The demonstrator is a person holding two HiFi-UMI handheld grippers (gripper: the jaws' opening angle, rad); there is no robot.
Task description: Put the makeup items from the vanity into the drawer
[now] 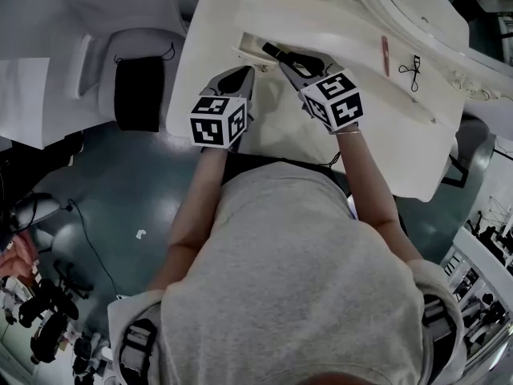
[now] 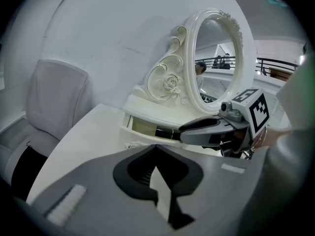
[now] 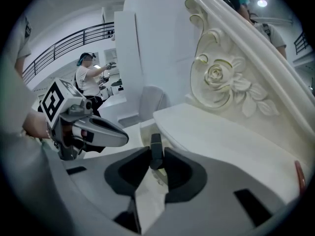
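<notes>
A small drawer [image 1: 247, 46] stands pulled out at the left end of the white vanity [image 1: 321, 127]. My right gripper [image 1: 282, 61] is shut on a slim black makeup tube [image 1: 271, 51], whose far end reaches over the drawer opening. In the right gripper view the tube [image 3: 156, 149] stands pinched between the jaw tips. The left gripper view shows the tube [image 2: 167, 132] inside the drawer mouth [image 2: 140, 127]. My left gripper [image 1: 240, 74] hovers just in front of the drawer, its jaws [image 2: 156, 150] shut with nothing between them.
A red pencil [image 1: 385, 54] and a black eyelash curler [image 1: 414, 69] lie on the vanity top to the right. The oval mirror [image 2: 216, 58] with its carved rose frame [image 3: 219, 77] rises behind. A padded chair [image 1: 136, 62] stands left of the vanity.
</notes>
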